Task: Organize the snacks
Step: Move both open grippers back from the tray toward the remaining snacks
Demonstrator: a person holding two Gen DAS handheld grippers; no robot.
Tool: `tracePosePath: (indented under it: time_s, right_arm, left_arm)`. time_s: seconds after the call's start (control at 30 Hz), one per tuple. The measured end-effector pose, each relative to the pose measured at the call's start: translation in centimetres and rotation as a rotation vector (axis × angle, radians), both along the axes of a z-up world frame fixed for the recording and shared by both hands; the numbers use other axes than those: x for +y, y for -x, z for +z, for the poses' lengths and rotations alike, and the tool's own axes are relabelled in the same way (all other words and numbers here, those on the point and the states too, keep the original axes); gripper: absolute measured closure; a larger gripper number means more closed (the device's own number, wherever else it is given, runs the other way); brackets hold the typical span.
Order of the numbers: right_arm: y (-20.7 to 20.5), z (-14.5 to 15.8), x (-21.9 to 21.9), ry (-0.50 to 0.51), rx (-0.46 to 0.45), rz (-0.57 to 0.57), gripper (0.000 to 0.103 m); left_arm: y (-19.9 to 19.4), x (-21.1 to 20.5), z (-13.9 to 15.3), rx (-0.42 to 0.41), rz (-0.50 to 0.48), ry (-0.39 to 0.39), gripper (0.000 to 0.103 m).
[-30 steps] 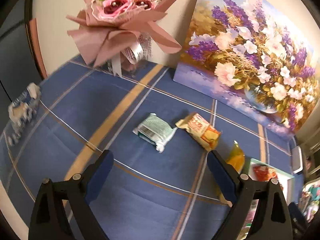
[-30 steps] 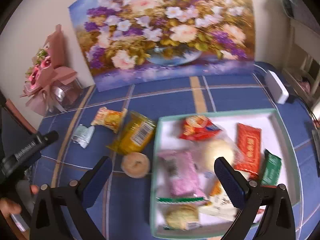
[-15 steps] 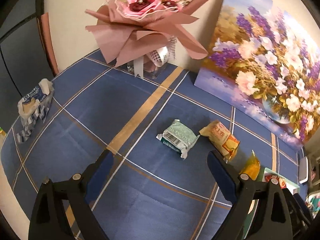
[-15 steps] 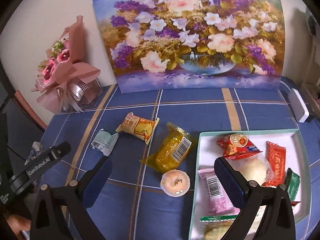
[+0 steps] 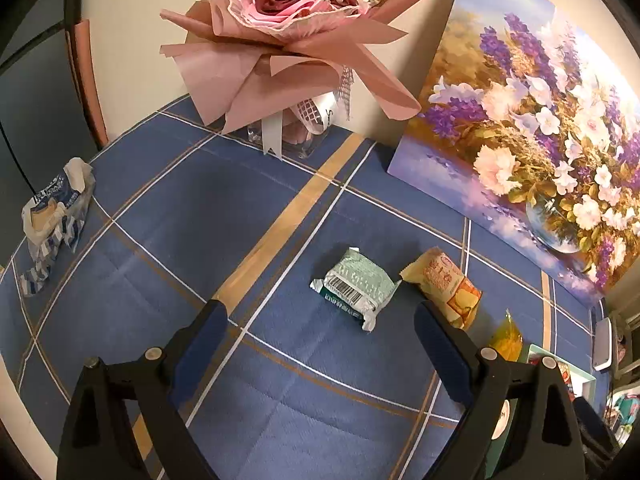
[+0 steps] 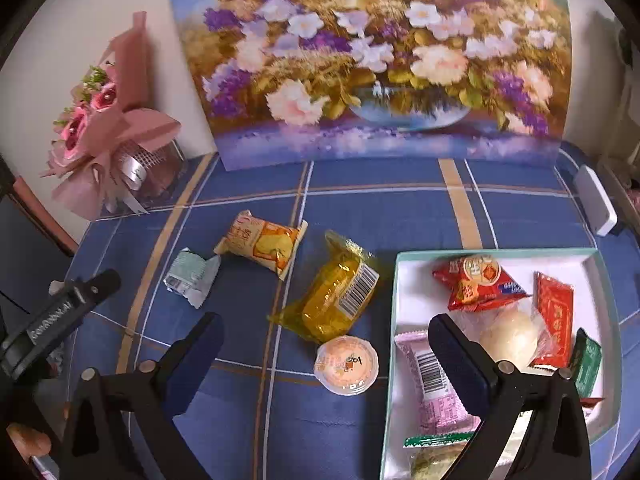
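Note:
On the blue checked cloth lie a pale green packet (image 5: pixel 354 288) (image 6: pixel 192 276), an orange-and-cream packet (image 5: pixel 446 286) (image 6: pixel 262 242), a yellow packet (image 6: pixel 338 298) (image 5: pixel 506 338) and a round jelly cup (image 6: pixel 346 364). A white tray with a teal rim (image 6: pixel 396 280) holds several snacks, among them a red packet (image 6: pixel 476 282) and a pink one (image 6: pixel 430 376). My left gripper (image 5: pixel 320 322) hangs open above the cloth, just short of the green packet. My right gripper (image 6: pixel 326 336) is open over the jelly cup and the yellow packet, touching neither.
A pink bouquet (image 5: pixel 296 36) (image 6: pixel 108 120) and a flower painting (image 5: pixel 532 136) (image 6: pixel 376 60) stand against the back wall. A crumpled blue-and-white wrapper (image 5: pixel 54 210) lies at the cloth's left edge. A white box (image 6: pixel 596 200) sits at the right edge.
Both views have swung left: the green packet now sits between my left fingers' line, and the right view has shifted from over the tray to the loose snacks beside it. Both grippers stayed open.

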State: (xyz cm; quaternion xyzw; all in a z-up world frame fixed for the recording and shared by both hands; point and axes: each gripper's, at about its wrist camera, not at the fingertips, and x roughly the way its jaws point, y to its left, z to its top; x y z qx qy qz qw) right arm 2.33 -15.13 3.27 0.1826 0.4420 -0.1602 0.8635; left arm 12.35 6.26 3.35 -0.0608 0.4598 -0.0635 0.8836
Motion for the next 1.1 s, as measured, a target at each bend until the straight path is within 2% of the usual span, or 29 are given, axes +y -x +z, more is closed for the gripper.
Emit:
tracePosePath:
  time_s: [0.1,0.2,0.3,0.37,0.43,0.57,0.67,0.8,1.07,1.1]
  right_arm:
    - [-0.1,-0.7,-0.5,-0.082,0.008,0.01,0.0]
    - [-0.4,-1.4,-0.6,-0.067,0.067,-0.006,0.0]
    - [-0.4,-2.2,-0.8,-0.105,0.072,0.013,0.0]
    - [-0.6,-3.0,-0.9,-0.113,0.112,0.008,0.0]
    - [-0.6,-3.6,-0.9,-0.126,0.12,0.023,0.0]
    - [-0.8,-4.8,-0.9,-0.158,0.151,0.044,0.0]
    - [-0.9,-5.5,-0.8,-0.174,0.156,0.051,0.001]
    - [-1.0,-6.1,-1.0,-0.209,0.153,0.056,0.011]
    - [-0.9,-5.9,-1.3,-0.203,0.142,0.056,0.018]
    - [-0.9,-5.8,-1.3,-0.208,0.135,0.057,0.021]
  left_arm:
    - [-0.2,-0.2,0.1,0.006,0.009,-0.012,0.008]
    - [-0.4,-0.4,-0.1,0.012,0.022,-0.021,0.008]
    - [-0.7,-0.6,-1.0,0.053,-0.002,0.001,0.008]
    - [-0.9,-1.0,-1.6,0.08,-0.02,-0.003,0.008]
    - [-1.0,-1.4,-2.6,0.124,-0.041,-0.026,0.008]
    - [-1.4,-2.1,-5.6,0.268,-0.056,-0.122,0.008]
    - [-1.6,-1.8,-6.6,0.305,-0.041,-0.141,0.008]
    - [-1.7,-1.6,-6.6,0.314,-0.037,-0.114,0.008]
    - [-1.5,-2.2,-6.4,0.315,-0.065,-0.122,0.008]
    - [-1.5,-2.2,-6.3,0.313,-0.064,-0.122,0.008]
